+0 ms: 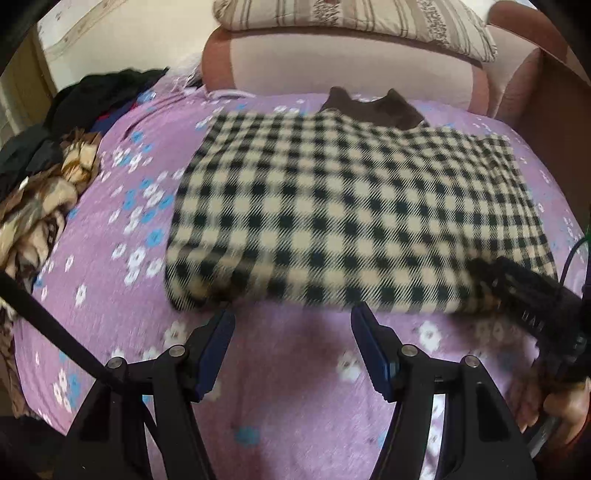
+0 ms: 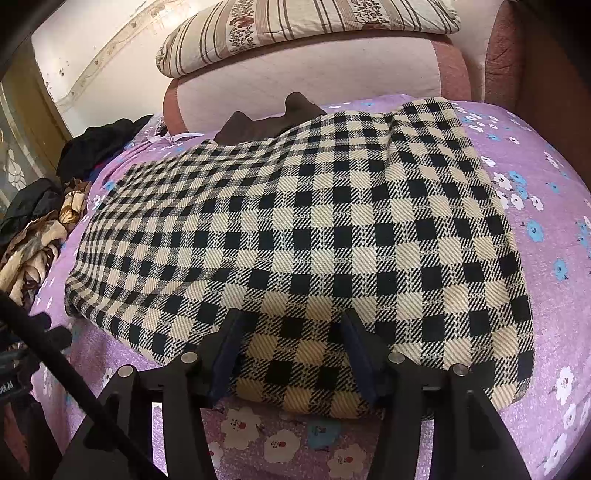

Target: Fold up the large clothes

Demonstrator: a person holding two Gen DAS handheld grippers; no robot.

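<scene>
1. The bed, under a purple flowered bedspread (image 1: 288, 369), takes up most of the room.
2. A folded black-and-cream checked garment (image 2: 314, 229) lies flat in the middle of it, with a dark brown collar (image 2: 266, 123) poking out at the far end.
3. A striped pillow (image 2: 295, 29) sits on the pink headboard (image 2: 306, 85).
4. Crumpled clothes (image 1: 44, 192) are heaped along the left edge.
5. The right gripper (image 2: 291, 339) is spread wide, its fingers set on the garment's near edge.
6. The left gripper (image 1: 293, 332) is released, just short of the fabric.
</scene>
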